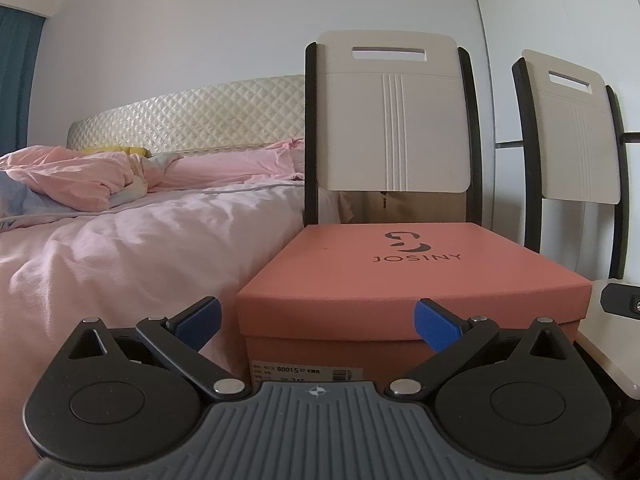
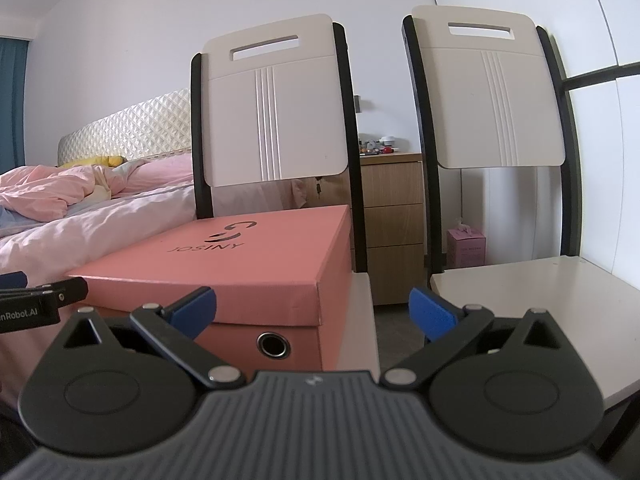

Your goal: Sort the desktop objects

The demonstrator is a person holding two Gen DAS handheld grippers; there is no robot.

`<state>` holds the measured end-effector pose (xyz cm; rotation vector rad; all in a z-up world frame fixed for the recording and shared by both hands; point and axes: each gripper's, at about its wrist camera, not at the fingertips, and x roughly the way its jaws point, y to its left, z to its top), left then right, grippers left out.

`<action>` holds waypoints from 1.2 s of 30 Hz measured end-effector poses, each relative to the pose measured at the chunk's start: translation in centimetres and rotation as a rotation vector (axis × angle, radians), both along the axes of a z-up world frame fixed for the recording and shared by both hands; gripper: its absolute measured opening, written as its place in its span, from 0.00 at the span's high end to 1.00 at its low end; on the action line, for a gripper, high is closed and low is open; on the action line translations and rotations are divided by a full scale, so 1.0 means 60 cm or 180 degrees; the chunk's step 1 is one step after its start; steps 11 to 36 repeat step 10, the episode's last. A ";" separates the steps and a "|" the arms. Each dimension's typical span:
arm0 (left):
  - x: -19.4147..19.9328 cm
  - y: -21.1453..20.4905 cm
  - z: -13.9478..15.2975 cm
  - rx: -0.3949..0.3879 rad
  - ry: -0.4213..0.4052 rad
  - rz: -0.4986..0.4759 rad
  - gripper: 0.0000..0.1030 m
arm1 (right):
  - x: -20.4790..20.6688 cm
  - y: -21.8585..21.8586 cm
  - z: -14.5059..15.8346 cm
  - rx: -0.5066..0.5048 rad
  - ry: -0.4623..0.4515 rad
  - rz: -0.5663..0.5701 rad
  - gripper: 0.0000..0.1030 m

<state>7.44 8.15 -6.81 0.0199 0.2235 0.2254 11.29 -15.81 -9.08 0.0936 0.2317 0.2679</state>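
Left wrist view: the left gripper is held level, jaws spread wide and empty, before the box at centre. Right wrist view: the right gripper is likewise held level, spread and empty, at lower centre.

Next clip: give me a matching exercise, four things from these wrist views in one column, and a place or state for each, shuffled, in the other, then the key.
Things:
1. shoe box
2. small pink box
3. wooden drawer unit
4. right gripper

Places or states:
A. open, holding nothing
B. on the floor behind the right chair
C. on the seat of the left chair
D. seen between the two chair backs

Pairs: 1-C, 2-B, 3-D, 4-A
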 end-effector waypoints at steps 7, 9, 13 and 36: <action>0.000 0.000 0.000 0.0001 -0.0002 0.0004 0.00 | 0.000 0.000 -0.001 0.0008 0.0004 0.0000 0.00; 0.000 -0.001 0.000 0.0004 -0.0003 0.0002 0.00 | 0.000 0.000 -0.001 0.0010 0.0004 -0.0002 0.00; 0.000 -0.001 0.000 0.0006 -0.0003 0.0001 0.00 | 0.000 -0.001 -0.001 0.0011 0.0004 -0.0004 0.00; 0.000 -0.001 0.000 0.0006 -0.0003 0.0001 0.00 | 0.000 -0.001 -0.001 0.0011 0.0004 -0.0004 0.00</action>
